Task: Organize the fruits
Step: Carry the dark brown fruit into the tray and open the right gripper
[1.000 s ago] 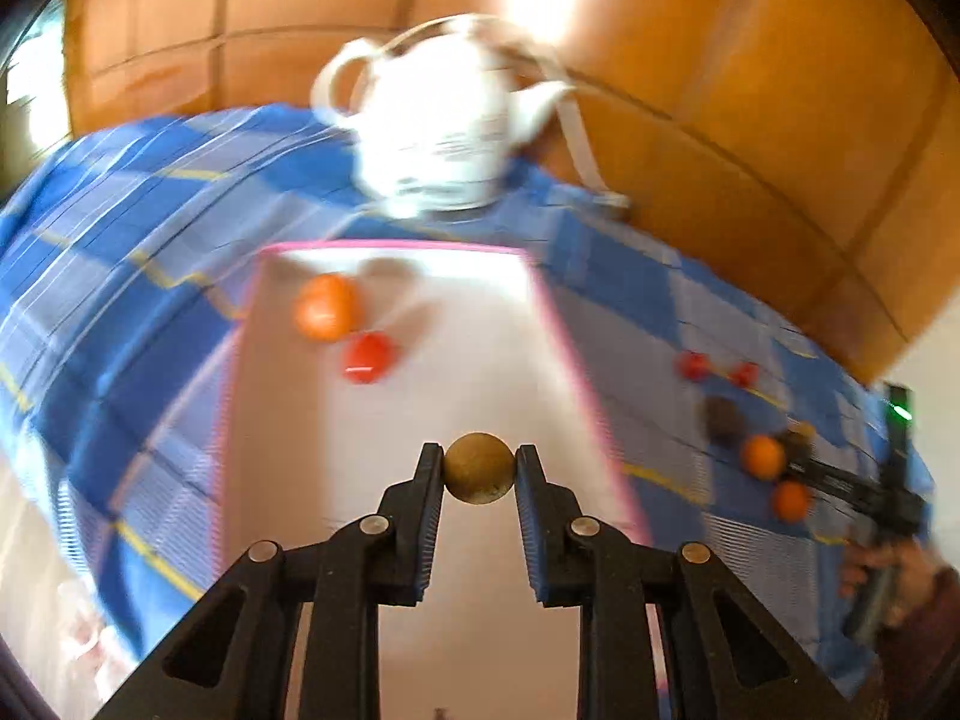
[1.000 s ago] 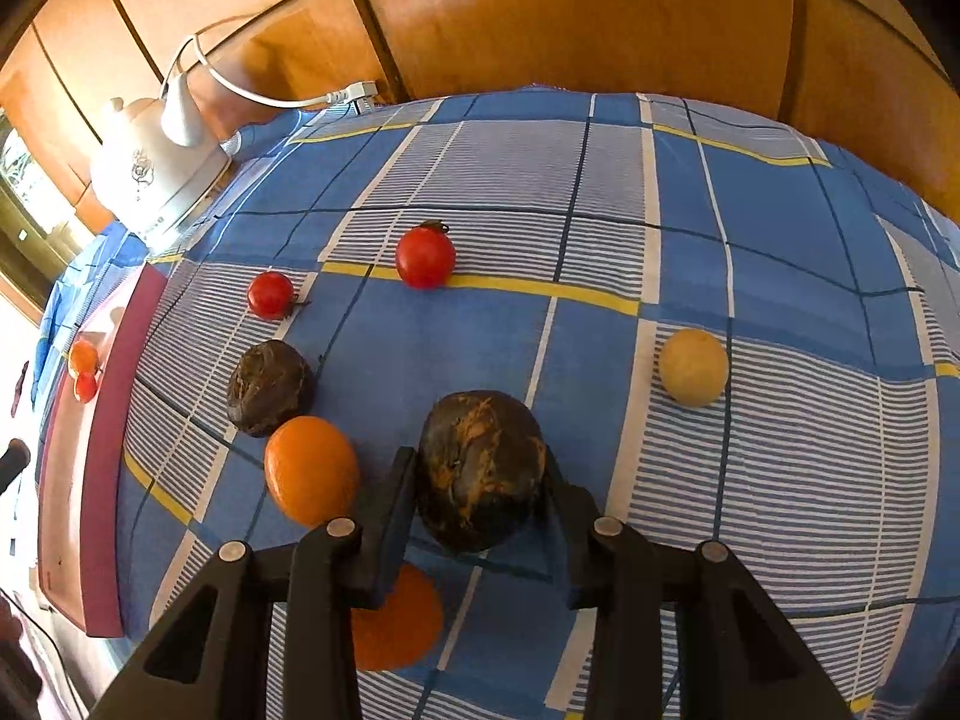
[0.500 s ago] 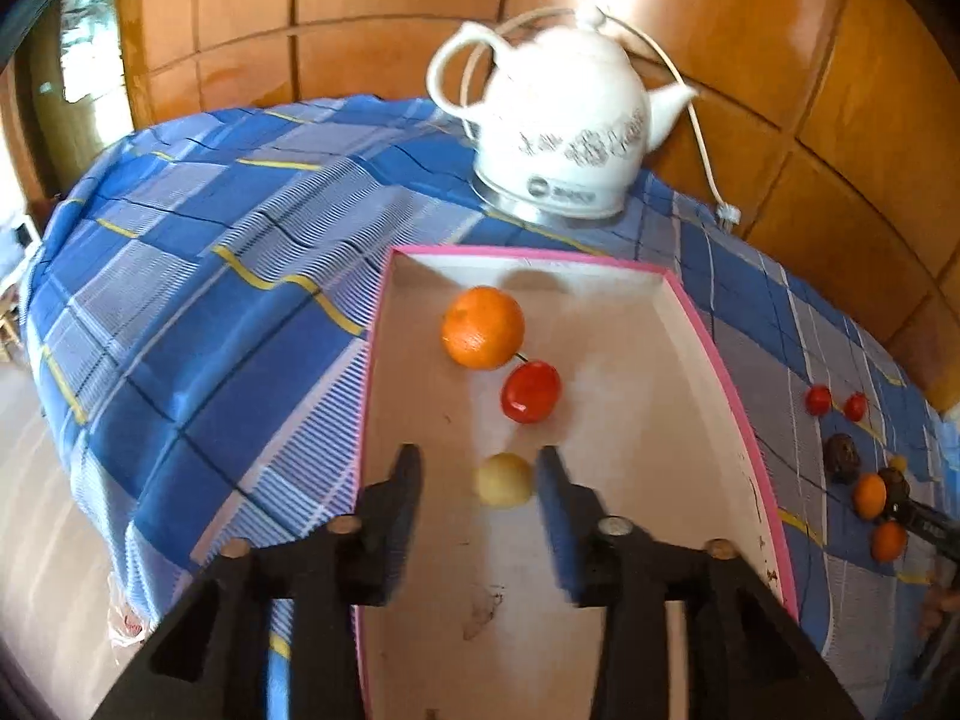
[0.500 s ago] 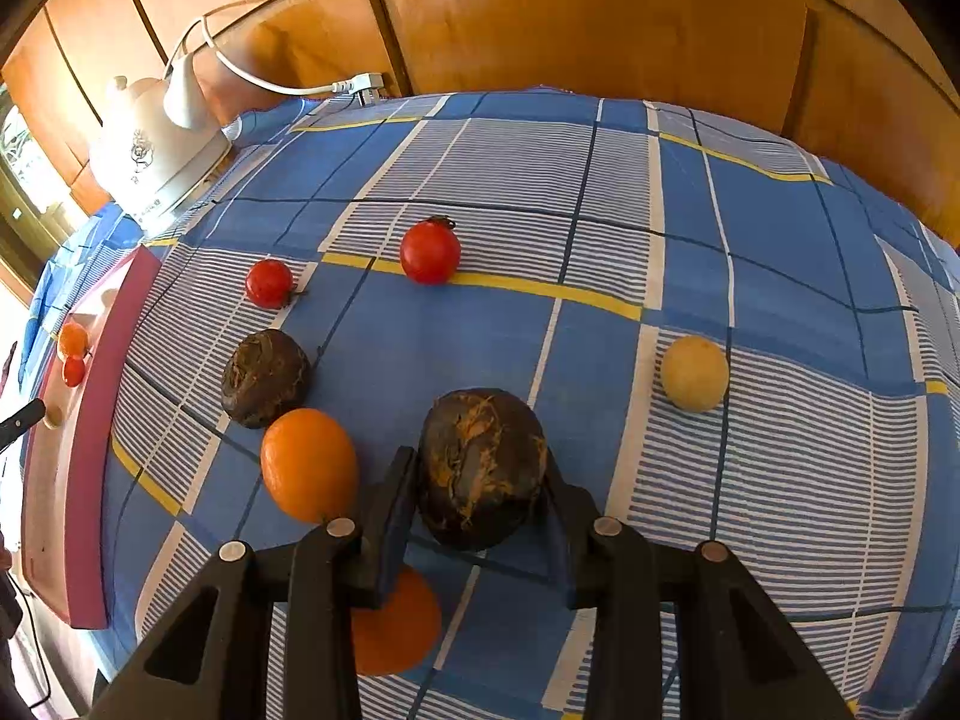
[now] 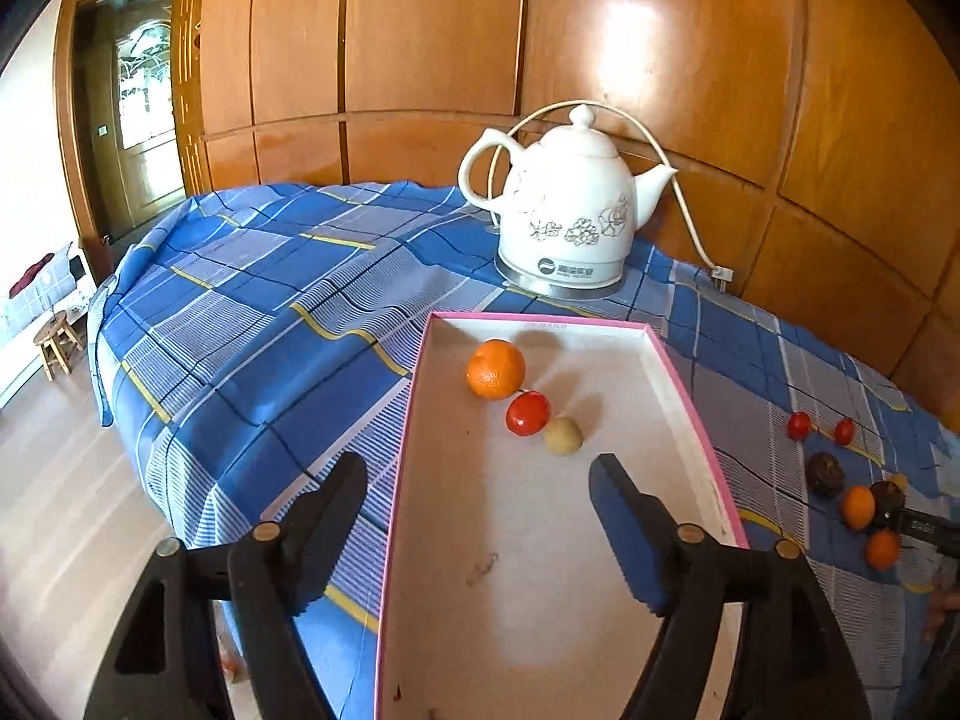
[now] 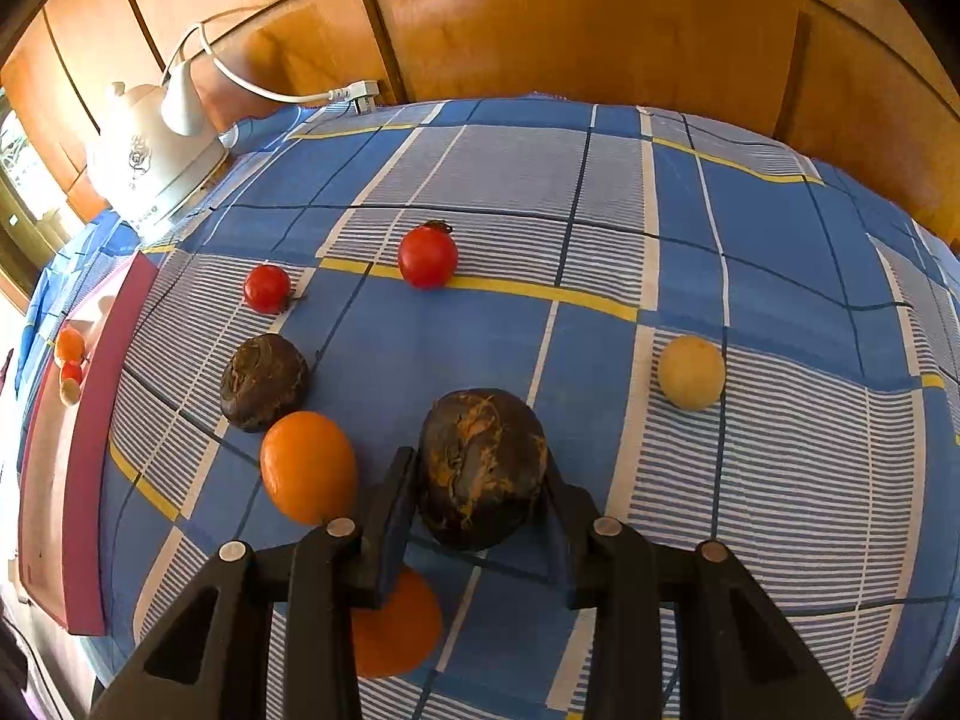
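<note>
Dark and wrinkled, the brown fruit [image 6: 482,468] is clamped between the right gripper [image 6: 480,501] pads near the blue-checked cloth's [image 6: 750,228] front edge, the pink-rimmed tray [image 5: 690,396] lying leftward, where the left gripper [image 5: 477,495], just opened and empty, is held nearer.

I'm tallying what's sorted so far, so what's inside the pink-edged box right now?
The pink-edged box holds three fruits in a row: an orange, a red tomato and a small tan fruit. The box's near end is hidden behind the left gripper, whose jaws have just been opening, with nothing between them.
</note>
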`<act>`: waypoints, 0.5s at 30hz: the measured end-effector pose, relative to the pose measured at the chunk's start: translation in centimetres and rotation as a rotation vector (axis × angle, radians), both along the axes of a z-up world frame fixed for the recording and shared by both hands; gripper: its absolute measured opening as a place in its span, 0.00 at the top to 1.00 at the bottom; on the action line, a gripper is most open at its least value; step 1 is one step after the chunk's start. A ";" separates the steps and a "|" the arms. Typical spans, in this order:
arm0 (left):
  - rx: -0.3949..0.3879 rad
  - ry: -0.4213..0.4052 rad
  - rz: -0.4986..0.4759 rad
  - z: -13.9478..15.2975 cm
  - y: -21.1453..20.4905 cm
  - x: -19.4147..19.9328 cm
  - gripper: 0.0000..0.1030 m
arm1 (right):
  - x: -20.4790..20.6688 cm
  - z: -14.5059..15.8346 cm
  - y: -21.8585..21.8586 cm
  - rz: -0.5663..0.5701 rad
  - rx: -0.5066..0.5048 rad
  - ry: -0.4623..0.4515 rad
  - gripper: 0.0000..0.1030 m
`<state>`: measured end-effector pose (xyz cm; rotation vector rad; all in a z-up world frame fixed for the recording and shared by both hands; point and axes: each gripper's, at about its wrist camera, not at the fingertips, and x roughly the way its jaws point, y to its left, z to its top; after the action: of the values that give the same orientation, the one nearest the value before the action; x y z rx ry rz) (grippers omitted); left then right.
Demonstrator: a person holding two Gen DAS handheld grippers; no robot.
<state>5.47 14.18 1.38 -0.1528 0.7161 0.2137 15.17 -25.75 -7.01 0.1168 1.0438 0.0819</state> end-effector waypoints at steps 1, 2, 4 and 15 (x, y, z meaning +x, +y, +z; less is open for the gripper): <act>0.000 0.000 -0.001 0.1 -0.1 -0.3 0.23 | 0.0 0.0 0.0 -0.002 -0.001 -0.002 0.64; -0.001 0.001 0.000 0.1 -0.2 -0.5 0.23 | 0.0 0.0 0.0 -0.003 -0.003 -0.004 0.64; -0.002 -0.006 0.000 0.2 -0.3 -0.9 0.18 | -0.2 0.1 0.0 -0.008 -0.004 -0.009 0.64; 0.044 -0.015 0.017 0.4 -0.5 -1.8 0.12 | -1.0 1.9 -0.2 -0.048 -0.016 -0.076 0.64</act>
<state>3.65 13.68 1.82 -0.1182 0.6950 0.2446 14.16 -25.94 -5.11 0.1230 0.9655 0.0345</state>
